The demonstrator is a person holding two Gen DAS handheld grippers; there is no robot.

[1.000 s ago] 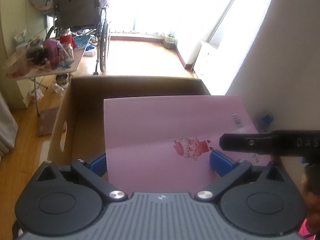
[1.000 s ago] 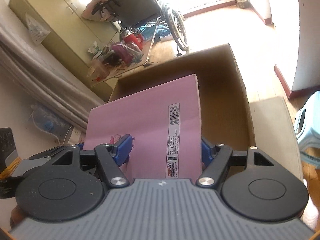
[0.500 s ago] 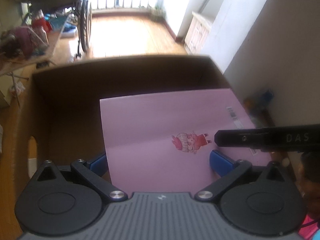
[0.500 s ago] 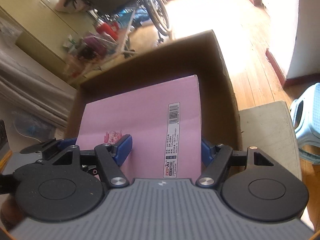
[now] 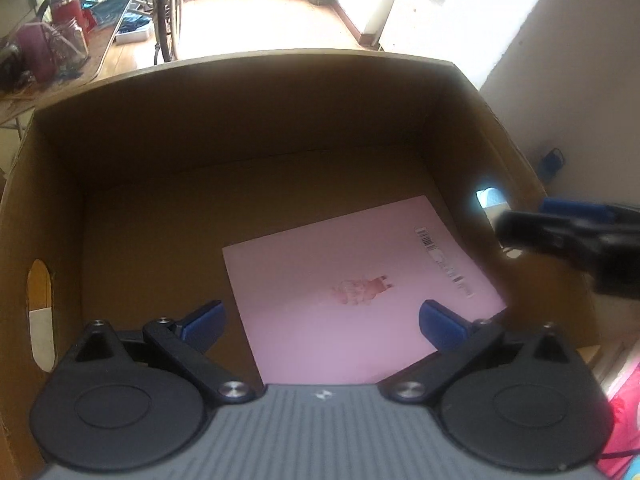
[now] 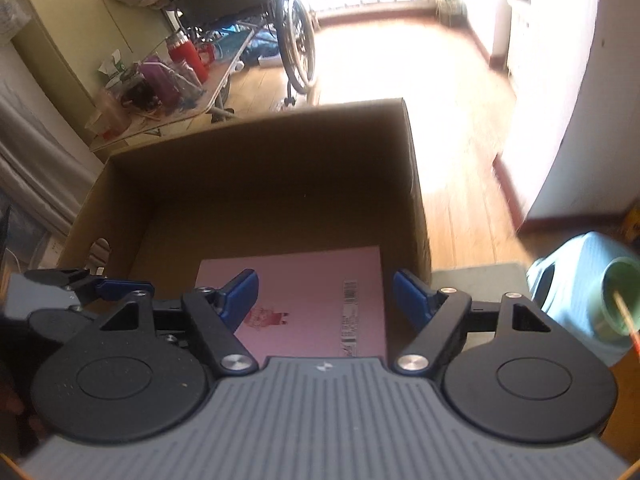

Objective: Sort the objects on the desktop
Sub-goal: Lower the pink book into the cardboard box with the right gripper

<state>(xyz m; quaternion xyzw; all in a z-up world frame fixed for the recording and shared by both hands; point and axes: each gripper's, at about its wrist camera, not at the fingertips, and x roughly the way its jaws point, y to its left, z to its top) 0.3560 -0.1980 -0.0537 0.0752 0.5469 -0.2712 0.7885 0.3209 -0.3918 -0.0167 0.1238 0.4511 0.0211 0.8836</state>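
I see the pink booklet (image 5: pixel 360 292) lying flat on the floor of the cardboard box (image 5: pixel 248 92), toward its right wall, barcode strip facing up. My left gripper (image 5: pixel 320 316) hangs above it with fingers spread apart, holding nothing. My right gripper (image 6: pixel 324 292) is also spread wide and empty, over the booklet's near edge. In the right wrist view, a wheelchair (image 6: pixel 280 20) stands beyond the box.
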